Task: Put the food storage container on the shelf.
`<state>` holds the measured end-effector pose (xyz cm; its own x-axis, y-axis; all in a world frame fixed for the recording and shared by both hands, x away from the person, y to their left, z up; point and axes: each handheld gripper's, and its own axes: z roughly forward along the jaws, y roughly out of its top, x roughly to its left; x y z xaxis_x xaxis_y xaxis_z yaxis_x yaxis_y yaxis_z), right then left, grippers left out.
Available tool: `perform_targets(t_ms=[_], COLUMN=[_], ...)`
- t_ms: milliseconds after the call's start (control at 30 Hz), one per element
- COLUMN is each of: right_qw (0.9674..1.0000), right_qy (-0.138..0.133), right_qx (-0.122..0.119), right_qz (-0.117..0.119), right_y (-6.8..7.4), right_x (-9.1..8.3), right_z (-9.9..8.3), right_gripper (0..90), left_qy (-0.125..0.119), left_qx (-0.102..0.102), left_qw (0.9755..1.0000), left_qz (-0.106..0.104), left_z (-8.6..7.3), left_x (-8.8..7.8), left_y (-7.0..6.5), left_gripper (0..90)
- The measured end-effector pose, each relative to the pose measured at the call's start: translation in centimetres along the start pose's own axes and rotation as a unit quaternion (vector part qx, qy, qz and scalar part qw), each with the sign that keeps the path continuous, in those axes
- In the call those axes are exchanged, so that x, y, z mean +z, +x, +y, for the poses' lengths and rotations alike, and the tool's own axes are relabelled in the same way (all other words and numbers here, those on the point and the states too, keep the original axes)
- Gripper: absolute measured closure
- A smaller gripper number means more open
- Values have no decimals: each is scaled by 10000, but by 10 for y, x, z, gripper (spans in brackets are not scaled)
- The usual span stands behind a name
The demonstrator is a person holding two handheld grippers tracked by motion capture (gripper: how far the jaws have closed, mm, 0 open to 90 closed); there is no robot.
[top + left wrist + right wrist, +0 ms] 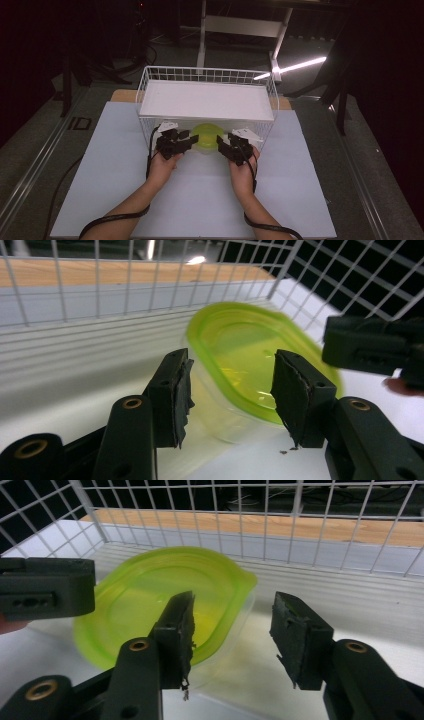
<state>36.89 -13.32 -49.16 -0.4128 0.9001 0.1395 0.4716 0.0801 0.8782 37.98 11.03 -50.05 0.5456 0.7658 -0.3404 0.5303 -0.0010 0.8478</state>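
**Two grippers flank a green-lidded container under a wire basket shelf**

On the left of the high view, the left gripper (pixel 186 141) sits at the open front of the white wire basket (pixel 150 80), held in the person's left hand (pixel 162 167), with its cable trailing back along the forearm. In the left gripper view its jaws stand spread, and the near edge of the container (pixel 250 370) lies between them; the pads do not press on it.

In the middle, the container, a clear tub with a yellow-green lid, rests on the white desk (pixel 200 200) inside the basket's lower space, just under the white shelf board (pixel 207 100). In the high view it shows between the two grippers.

On the right, the right gripper (pixel 222 145), in the person's right hand (pixel 242 175), points in toward the container from the other side. In the right gripper view its jaws are also spread: one pad (pixel 180 635) stands in front of the lid's rim, the other is well clear over bare desk. Nothing is pinched.
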Motion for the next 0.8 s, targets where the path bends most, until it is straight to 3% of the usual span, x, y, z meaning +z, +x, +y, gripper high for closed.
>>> perform_targets(t_ms=[67, 133, 200, 267, 333, 400, 567, 633, 800], right_qw=[10000, 9998, 9997, 9995, 9990, 9982, 9962, 9957, 9954], right_qy=[6, -11, -11, 39, 179, 355, 612, 670, 747], right_qx=[-11, -79, -122, -128, -154, -129, -135, -149, -185], right_qz=[77, 162, 211, 282, 367, 474, 610, 614, 575], right_y=[3, 8, 12, 17, 21, 25, 32, 34, 38], right_x=[-6, -13, -20, -25, -28, -27, -20, -16, -6], right_z=[-1, -2, -5, -9, -13, -18, -28, -30, -32], right_gripper=[535, 560, 630, 774, 860, 897, 898, 898, 898], left_qy=[-23, 1, -7, -37, -70, -35, -29, -14, 55], left_qx=[148, 132, 184, 257, 377, 374, 476, 493, 565], left_qw=[9999, 9999, 9998, 9996, 9992, 9991, 9985, 9970, 9976], left_qz=[-3, -38, -50, -82, -70, -181, -252, -594, -385], left_z=[0, -1, -3, -7, -11, -16, -27, -32, -45], left_x=[-4, -9, -15, -24, -33, -42, -58, -64, -69], left_y=[-1, -3, -6, -10, -15, -17, -27, -26, -27], left_gripper=[490, 486, 470, 453, 452, 452, 365, 219, 119])
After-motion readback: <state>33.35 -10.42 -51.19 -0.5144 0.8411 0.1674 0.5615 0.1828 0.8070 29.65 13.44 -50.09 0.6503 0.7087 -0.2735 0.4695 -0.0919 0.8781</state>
